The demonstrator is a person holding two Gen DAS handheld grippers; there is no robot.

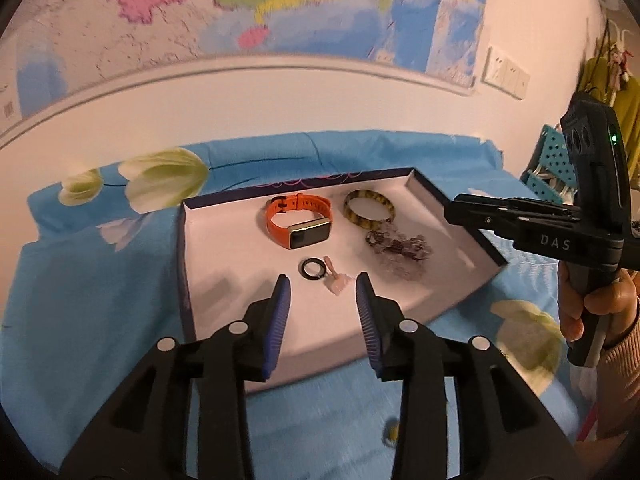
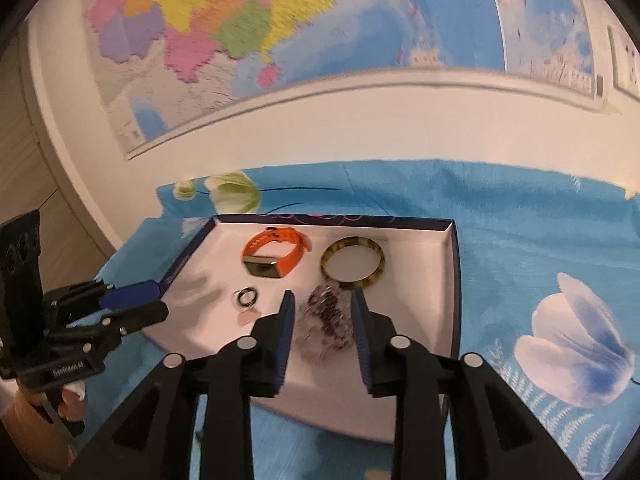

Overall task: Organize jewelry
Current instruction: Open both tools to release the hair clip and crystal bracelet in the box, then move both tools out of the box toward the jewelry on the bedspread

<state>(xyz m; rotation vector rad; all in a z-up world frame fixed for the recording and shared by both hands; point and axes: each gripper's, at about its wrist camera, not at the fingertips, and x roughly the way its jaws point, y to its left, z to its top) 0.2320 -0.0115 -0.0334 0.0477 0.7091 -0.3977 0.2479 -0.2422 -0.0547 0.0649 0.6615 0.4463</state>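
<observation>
We see a shallow box (image 1: 452, 208) with dark blue rim and white floor, sitting on a blue flowered cloth (image 1: 100, 300). Inside it: orange smart band (image 1: 298, 220) with a gold-framed dark screen at the back left, a tortoiseshell bangle (image 1: 369, 210) just beside it on the right, a clump of purple beaded bracelets (image 1: 400, 252) in front of the bangle, a small dark ring (image 1: 313, 269) nearer the front with a pale pink charm (image 1: 336, 280) touching or just beside it, can't tell which.

Our left gripper (image 1: 323, 280) hovers over the box's near part, jaws wide apart, nothing between them; ring and charm lie just ahead of the tips. Our right gripper (image 2: 322, 298) hovers above the beaded clump, jaws spread wide, empty; in the left view it comes in level from the right over the box rim, a hand (image 1: 592, 304) on its handle. A map (image 2: 240, 32) hangs on the wall behind
</observation>
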